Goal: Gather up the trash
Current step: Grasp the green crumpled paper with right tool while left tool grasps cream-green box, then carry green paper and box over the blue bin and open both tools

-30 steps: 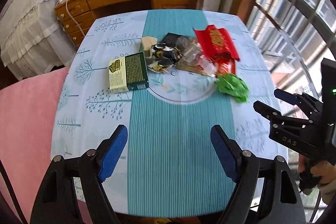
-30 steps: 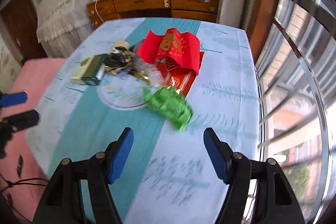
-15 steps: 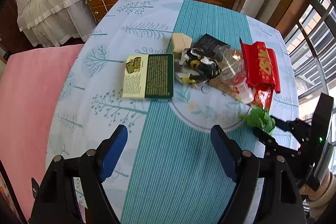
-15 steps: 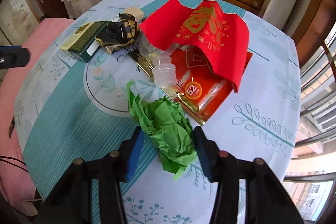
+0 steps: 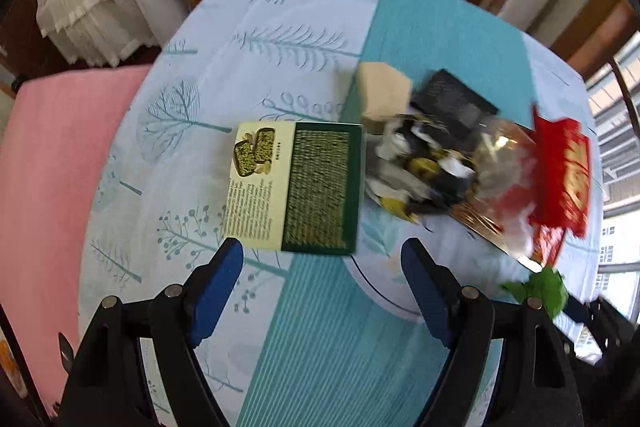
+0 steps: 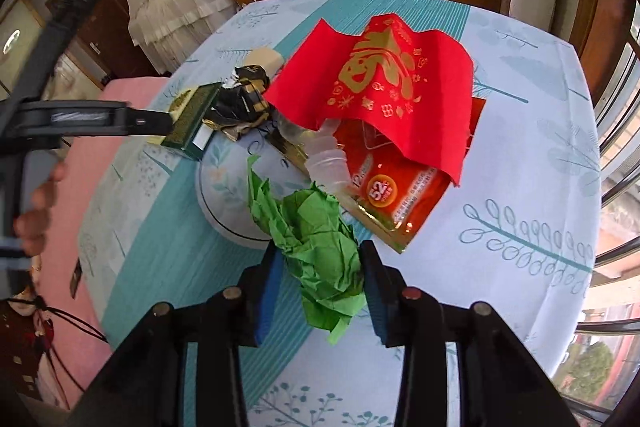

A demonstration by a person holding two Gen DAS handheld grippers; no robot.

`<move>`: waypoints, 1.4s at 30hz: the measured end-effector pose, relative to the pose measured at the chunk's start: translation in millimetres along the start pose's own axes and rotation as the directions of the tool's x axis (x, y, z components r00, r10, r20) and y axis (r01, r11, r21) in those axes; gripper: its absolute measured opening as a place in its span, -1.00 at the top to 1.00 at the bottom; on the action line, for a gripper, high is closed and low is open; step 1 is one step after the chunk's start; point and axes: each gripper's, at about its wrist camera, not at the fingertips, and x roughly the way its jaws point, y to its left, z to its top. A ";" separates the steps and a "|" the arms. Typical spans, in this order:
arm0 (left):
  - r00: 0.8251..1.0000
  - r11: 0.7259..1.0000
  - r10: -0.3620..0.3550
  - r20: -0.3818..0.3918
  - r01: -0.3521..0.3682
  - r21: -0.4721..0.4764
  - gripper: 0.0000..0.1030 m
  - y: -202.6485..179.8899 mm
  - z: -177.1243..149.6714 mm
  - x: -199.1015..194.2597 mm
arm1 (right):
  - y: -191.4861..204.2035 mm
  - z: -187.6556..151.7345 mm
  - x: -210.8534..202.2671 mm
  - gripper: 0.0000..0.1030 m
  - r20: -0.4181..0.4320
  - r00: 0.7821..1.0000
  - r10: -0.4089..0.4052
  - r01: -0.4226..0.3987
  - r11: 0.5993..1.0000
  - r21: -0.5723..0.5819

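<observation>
Right now the right gripper (image 6: 320, 277) has its two blue-padded fingers (image 6: 269, 285) pressed against either side of a crumpled green paper wad (image 6: 316, 239), clamped on it or very nearly so; whether the wad has left the surface (image 6: 520, 187) cannot be told. The wad is lumpy with no clear long axis, though a thin tail of it points away from the gripper toward the rest of the pile.

Just beyond the wad lies a clear plastic bottle (image 6: 326, 157), its neck pointing toward the wad. Beyond that is a red foil packet (image 6: 404, 199), partly covered by a red paper sheet (image 6: 384, 95) with gold print.

The left gripper (image 5: 322, 287) hovers with its fingers wide apart and nothing between them, just short of a green box (image 5: 294, 185). The box lies flat, its long axis running across the left gripper's view. It sits well to the far left of the wad, with a dark crumpled wrapper (image 5: 420, 171) between the two and a small tan box (image 5: 382, 97) behind the wrapper.

Judging from this, the step in hand is gripping the first pieces of trash. The next move likely calls for lifting the wad clear, and for bringing the left fingers down around the box.
</observation>
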 end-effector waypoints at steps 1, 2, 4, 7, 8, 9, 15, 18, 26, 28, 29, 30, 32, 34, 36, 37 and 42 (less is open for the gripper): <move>1.000 1.000 -0.009 -0.011 0.009 -0.007 -0.55 2.6 3.0 3.2 | 0.2 0.3 0.4 0.25 -0.001 1.000 0.008 -0.008 1.000 0.006; 0.999 0.999 -0.029 -0.025 0.028 -0.018 -0.55 6.7 6.5 7.0 | 0.6 0.5 0.7 0.25 -0.001 1.000 0.014 -0.014 1.000 0.010; 0.997 0.997 -0.069 -0.036 0.068 -0.040 -0.55 16.1 12.8 12.0 | 1.2 2.5 2.3 0.25 -0.001 1.000 0.026 -0.026 1.000 0.016; 0.994 0.993 -0.100 -0.039 0.097 -0.061 -0.55 30.7 19.2 17.6 | 1.9 3.3 2.6 0.25 -0.003 0.999 0.042 -0.042 0.999 0.019; 0.993 0.992 -0.108 -0.042 0.105 -0.068 -0.55 36.6 20.9 20.3 | 2.0 3.2 2.8 0.25 -0.005 0.999 0.046 -0.046 0.999 0.020; 0.992 0.991 -0.118 -0.046 0.115 -0.075 -0.55 40.8 21.9 22.8 | 2.5 3.3 3.3 0.25 -0.008 0.999 0.053 -0.052 0.998 0.021; 0.980 0.979 -0.179 -0.087 0.169 -0.117 -0.55 59.7 27.3 43.1 | 11.2 5.8 6.9 0.25 -0.019 0.997 0.078 -0.078 0.997 0.016; 0.975 0.971 -0.203 -0.094 0.188 -0.148 -0.55 68.5 26.8 53.1 | 16.5 8.6 11.0 0.25 -0.026 0.996 0.087 -0.087 0.996 0.015; 0.948 0.943 -0.306 -0.084 0.290 -0.162 -0.39 71.6 31.4 62.9 | 29.8 14.3 23.8 0.25 -0.050 0.994 0.092 -0.092 0.996 -0.007; 0.948 0.946 -0.309 -0.074 0.299 -0.127 -0.23 61.8 33.5 59.5 | 33.2 14.3 27.0 0.25 -0.058 0.994 0.091 -0.092 0.996 -0.012; 0.949 0.948 -0.306 -0.075 0.298 -0.109 -0.10 54.7 35.2 58.3 | 34.5 14.2 28.2 0.25 -0.061 0.994 0.091 -0.092 0.996 -0.013; 0.947 0.948 -0.312 -0.074 0.305 -0.096 -0.03 49.0 39.2 57.8 | 36.2 14.3 29.6 0.25 -0.065 0.994 0.091 -0.092 0.996 -0.014; 0.942 0.944 -0.328 -0.075 0.322 -0.078 0.19 41.0 38.2 53.3 | 39.5 13.2 31.8 0.25 -0.071 0.993 0.090 -0.091 0.996 -0.015; 0.937 0.938 -0.343 -0.071 0.338 -0.071 0.37 34.8 36.6 47.2 | 42.2 12.8 33.0 0.25 -0.074 0.993 0.090 -0.091 0.996 -0.013; 0.939 0.938 -0.341 -0.041 0.338 -0.079 0.56 32.0 34.3 35.5 | 44.8 12.2 32.8 0.25 -0.073 0.993 0.089 -0.090 0.996 -0.014; 0.937 0.935 -0.349 -0.028 0.345 -0.087 0.69 30.7 33.0 30.2 | 46.3 11.2 32.1 0.25 -0.072 0.994 0.086 -0.088 0.996 -0.013; 0.928 0.926 -0.373 0.004 0.372 -0.056 0.97 10.3 25.2 2.0 | 50.2 5.6 26.4 0.25 -0.056 0.995 0.084 -0.083 0.996 0.010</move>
